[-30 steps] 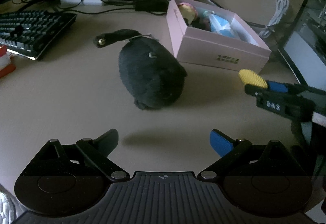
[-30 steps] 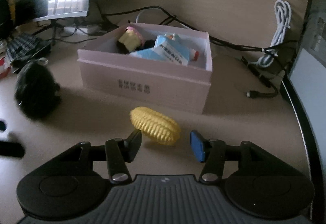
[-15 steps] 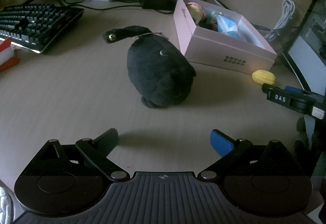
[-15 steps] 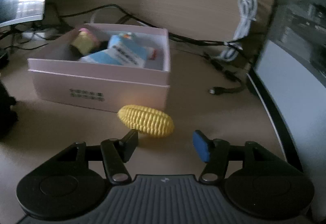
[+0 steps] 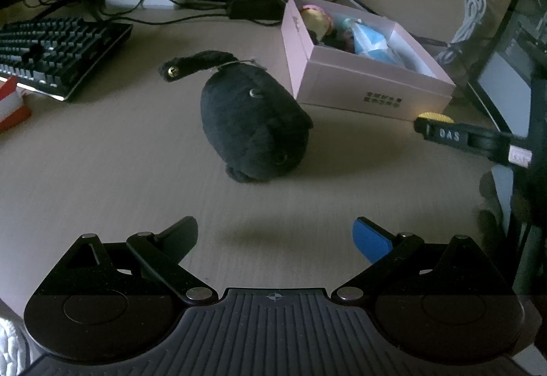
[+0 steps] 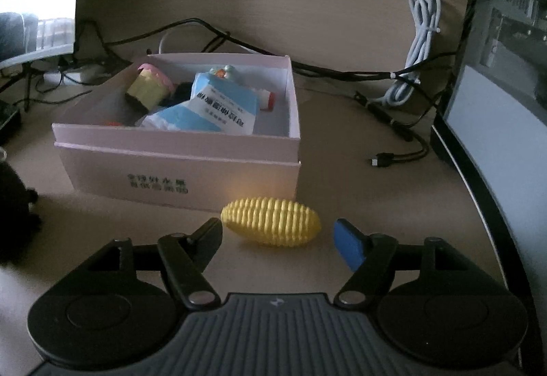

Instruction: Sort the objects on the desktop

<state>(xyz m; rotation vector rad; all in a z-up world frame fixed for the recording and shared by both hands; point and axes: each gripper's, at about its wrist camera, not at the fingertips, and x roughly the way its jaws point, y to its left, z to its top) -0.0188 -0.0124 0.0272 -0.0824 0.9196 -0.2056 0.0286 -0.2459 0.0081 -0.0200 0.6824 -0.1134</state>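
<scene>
A yellow toy corn cob [image 6: 271, 222] lies on the desk against the front of the pink box [image 6: 177, 167]. My right gripper [image 6: 277, 237] sits just short of it, jaws opening, one finger at each end of the cob and neither pad touching it. The box holds a blue-and-white carton [image 6: 218, 106], a cupcake toy [image 6: 148, 90] and other small items. In the left wrist view a black plush toy [image 5: 253, 126] rests mid-desk, left of the pink box [image 5: 369, 89]. My left gripper [image 5: 277, 236] hovers wide open and empty in front of the plush.
A black keyboard [image 5: 54, 51] and a monitor base sit at the far left. Dark cables [image 6: 342, 71] and a coiled white cable [image 6: 422, 34] run behind the box. A dark computer case [image 6: 506, 68] walls off the right side. A red-and-white object [image 5: 12, 102] lies at the left edge.
My right gripper's fingers have spread wider and the view has rolled level, now centred on the corn cob. My left gripper barely moved and stayed open.
</scene>
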